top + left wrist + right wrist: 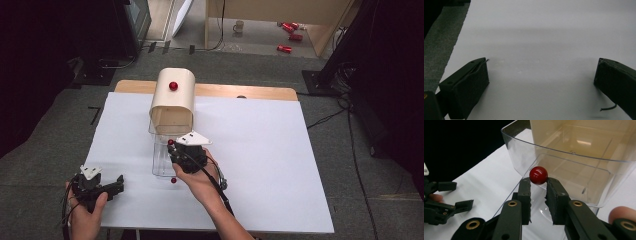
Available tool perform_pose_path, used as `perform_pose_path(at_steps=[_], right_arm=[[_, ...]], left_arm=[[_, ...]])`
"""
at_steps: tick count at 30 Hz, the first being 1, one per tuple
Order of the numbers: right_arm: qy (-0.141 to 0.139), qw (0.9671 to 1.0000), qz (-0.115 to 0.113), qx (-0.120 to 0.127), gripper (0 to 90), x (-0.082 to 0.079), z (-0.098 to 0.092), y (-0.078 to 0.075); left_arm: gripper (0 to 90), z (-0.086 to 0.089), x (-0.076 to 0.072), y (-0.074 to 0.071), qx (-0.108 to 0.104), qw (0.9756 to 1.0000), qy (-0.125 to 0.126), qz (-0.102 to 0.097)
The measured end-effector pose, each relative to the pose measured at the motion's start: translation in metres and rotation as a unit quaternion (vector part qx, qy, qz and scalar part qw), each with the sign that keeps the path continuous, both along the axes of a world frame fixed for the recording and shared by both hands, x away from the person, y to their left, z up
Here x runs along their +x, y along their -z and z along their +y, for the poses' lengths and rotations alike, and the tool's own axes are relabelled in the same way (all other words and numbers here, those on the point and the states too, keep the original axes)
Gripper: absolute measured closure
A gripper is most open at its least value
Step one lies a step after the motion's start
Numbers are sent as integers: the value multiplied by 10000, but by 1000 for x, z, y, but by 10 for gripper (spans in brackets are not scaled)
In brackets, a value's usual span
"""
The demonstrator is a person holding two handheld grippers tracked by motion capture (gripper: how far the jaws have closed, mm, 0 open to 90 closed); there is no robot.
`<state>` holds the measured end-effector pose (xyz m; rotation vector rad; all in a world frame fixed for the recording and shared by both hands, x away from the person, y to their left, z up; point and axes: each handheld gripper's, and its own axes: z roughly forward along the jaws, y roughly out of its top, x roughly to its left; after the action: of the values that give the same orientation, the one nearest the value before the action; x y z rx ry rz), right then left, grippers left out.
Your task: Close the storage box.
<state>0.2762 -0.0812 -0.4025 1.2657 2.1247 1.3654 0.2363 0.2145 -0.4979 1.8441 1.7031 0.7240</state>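
1. Table (280, 165) under its white sheet carries the whole job; nothing on the sheet lies between the right gripper and the box.
2. Cream lid (172, 95), with its own red knob (173, 86), rests tilted over the far end of the clear box (162, 160). It roofs that end, so the drop is best made at the near, uncovered end.
3. Clear box rim (564, 151) stands just ahead of the jaws in the right gripper view; lift over it, don't clip it.
4. Right gripper (538, 185) pinches the red ball (538, 175) at the very jaw tips, narrow and firm. Grip looks shallow, so move slowly and level, then release low inside the box.
5. Left gripper (102, 187) sits parked near the table's front left corner, jaws wide apart over bare sheet.
6. Second red ball (173, 180), possibly a bead, lies on the sheet just beside the box's near end.
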Motion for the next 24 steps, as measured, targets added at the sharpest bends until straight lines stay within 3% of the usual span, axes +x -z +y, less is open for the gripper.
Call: perform_pose_path(at_steps=[13, 24], right_arm=[[167, 9998, 24, -86, 748, 28, 2, 2], [303, 9994, 1, -167, 739, 42, -2, 3]], left_arm=[[0, 0, 0, 0, -7, 10000, -8, -8], [0, 0, 0, 0, -2, 10000, 0, 1]])
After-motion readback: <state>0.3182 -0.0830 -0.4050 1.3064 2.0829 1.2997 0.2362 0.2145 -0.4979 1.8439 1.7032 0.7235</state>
